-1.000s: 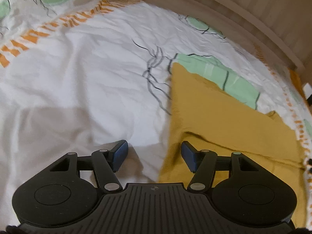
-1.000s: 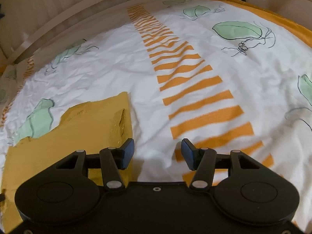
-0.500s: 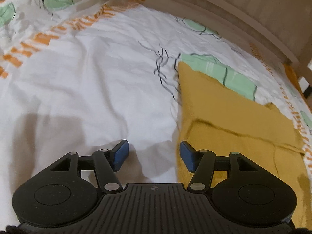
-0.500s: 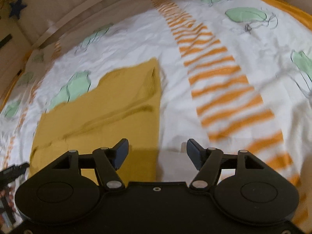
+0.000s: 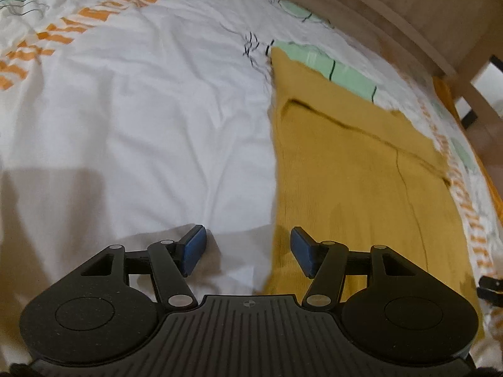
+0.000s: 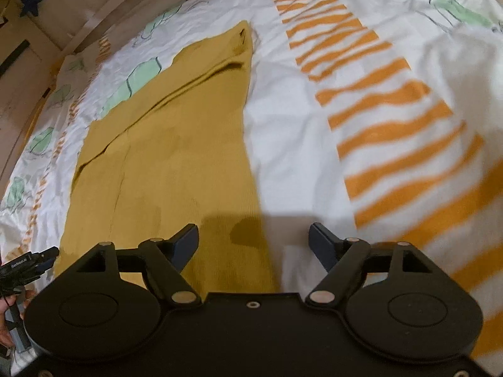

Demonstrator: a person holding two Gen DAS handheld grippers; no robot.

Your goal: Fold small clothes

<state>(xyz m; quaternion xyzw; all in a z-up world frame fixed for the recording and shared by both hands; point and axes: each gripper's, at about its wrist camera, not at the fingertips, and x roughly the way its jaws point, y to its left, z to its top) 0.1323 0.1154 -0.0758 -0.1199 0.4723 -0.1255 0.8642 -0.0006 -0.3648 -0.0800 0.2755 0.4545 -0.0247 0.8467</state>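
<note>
A mustard-yellow garment (image 5: 355, 169) lies flat on the bed sheet, long and narrow, with a fold line across its far part. In the right wrist view the garment (image 6: 176, 144) fills the centre-left. My left gripper (image 5: 248, 248) is open and empty, straddling the garment's left edge near its close end. My right gripper (image 6: 254, 245) is open and empty, straddling the garment's right edge near the close end. Both are held above the cloth.
The bed sheet (image 5: 141, 110) is white with orange stripes (image 6: 386, 119) and green leaf prints. A wooden bed frame (image 5: 393, 9) curves along the far side. The other gripper's tip (image 6: 25, 265) shows at the left edge of the right wrist view.
Both grippers have pulled back toward the near end of the garment, so more of it shows. The right gripper's jaws have opened wider.
</note>
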